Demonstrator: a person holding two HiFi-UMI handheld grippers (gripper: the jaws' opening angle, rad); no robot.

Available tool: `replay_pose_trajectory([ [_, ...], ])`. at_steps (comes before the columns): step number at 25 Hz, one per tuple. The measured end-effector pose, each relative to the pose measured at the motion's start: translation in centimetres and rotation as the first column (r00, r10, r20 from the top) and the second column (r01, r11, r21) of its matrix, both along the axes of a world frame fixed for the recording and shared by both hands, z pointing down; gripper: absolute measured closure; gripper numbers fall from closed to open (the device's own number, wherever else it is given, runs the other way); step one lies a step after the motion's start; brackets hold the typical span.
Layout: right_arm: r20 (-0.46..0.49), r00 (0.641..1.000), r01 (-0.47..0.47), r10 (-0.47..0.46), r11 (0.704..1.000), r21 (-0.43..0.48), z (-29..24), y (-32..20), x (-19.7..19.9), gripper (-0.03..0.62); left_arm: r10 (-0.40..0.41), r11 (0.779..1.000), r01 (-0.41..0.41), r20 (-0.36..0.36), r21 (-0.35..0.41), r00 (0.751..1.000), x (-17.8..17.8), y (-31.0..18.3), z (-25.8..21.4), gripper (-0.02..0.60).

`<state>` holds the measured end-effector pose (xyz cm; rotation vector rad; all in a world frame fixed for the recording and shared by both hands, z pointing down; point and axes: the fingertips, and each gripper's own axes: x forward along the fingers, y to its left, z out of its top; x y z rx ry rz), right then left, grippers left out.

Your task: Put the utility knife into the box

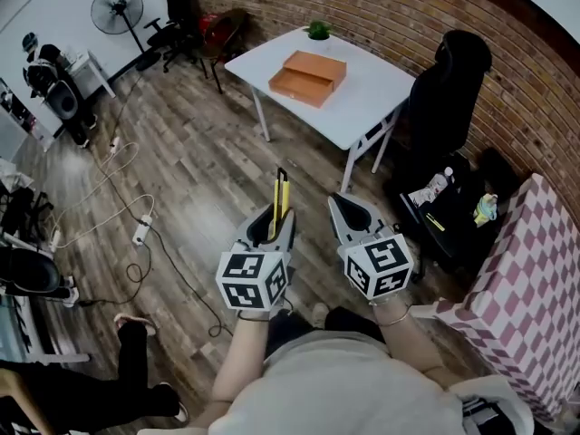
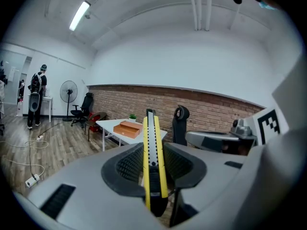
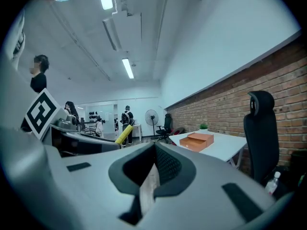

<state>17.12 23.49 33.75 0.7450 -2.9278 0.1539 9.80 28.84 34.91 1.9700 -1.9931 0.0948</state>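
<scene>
My left gripper [image 1: 275, 223] is shut on a yellow utility knife [image 1: 282, 196], which sticks up and forward out of the jaws. In the left gripper view the knife [image 2: 154, 147] stands upright between the dark pads. An orange box [image 1: 308, 77] with its drawer part pulled out lies on a white table [image 1: 381, 98] well ahead of me. The same box [image 2: 127, 128] shows small and far off past the knife. My right gripper [image 1: 343, 208] is held beside the left one, shut on nothing. The right gripper view also shows the box [image 3: 194, 141].
A black office chair [image 1: 444, 89] stands right of the white table. A table with a checked cloth [image 1: 535, 279] is at my right. Cables and a power strip [image 1: 142, 232] lie on the wood floor at left. A small plant [image 1: 317, 31] sits on the white table.
</scene>
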Motion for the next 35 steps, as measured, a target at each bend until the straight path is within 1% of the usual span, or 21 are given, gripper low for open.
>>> replay_pose_trajectory([
  [5, 0.002, 1.000, 0.014, -0.014, 0.999, -0.038, 1.0, -2.2, -1.1, 0.595, -0.001, 1.000, 0.002, 0.002, -0.029, 1.000, -0.6, -2.8, 0.4, 0.454],
  [9, -0.007, 1.000, 0.006, -0.007, 0.999, -0.035, 1.0, -5.0, -1.9, 0.595, 0.007, 1.000, -0.008, -0.007, -0.027, 1.000, -1.6, -5.8, 0.6, 0.454],
  [13, -0.013, 1.000, -0.006, 0.006, 0.999, -0.037, 1.6, -7.6, -4.1, 0.595, 0.026, 0.999, -0.027, -0.025, -0.036, 0.999, -3.8, -8.9, 1.7, 0.454],
  [19, -0.031, 0.999, -0.036, 0.035, 0.998, -0.041, 2.2, -13.7, -10.0, 0.595, 0.040, 0.998, -0.042, -0.064, -0.036, 0.997, -9.6, -14.9, 2.5, 0.454],
  [23, -0.028, 0.997, -0.068, 0.067, 0.997, -0.037, 2.0, -17.6, -15.4, 0.595, 0.090, 0.995, -0.091, -0.030, -0.042, 0.995, -14.8, -18.9, 2.1, 0.454],
  [28, -0.029, 0.990, -0.141, 0.140, 0.989, -0.035, 1.5, -20.9, -21.1, 0.595, 0.153, 0.987, -0.154, -0.022, -0.045, 0.988, -21.2, -22.2, 1.6, 0.454],
  [31, -0.037, 0.986, -0.166, 0.165, 0.985, -0.038, 2.1, -22.3, -23.5, 0.595, 0.184, 0.982, -0.184, -0.022, -0.038, 0.983, -23.7, -24.2, 1.7, 0.454],
  [35, -0.056, 0.979, -0.197, 0.193, 0.979, -0.059, 2.9, -24.3, -25.1, 0.595, 0.215, 0.975, -0.217, -0.038, -0.046, 0.976, -25.5, -26.8, 2.1, 0.454],
])
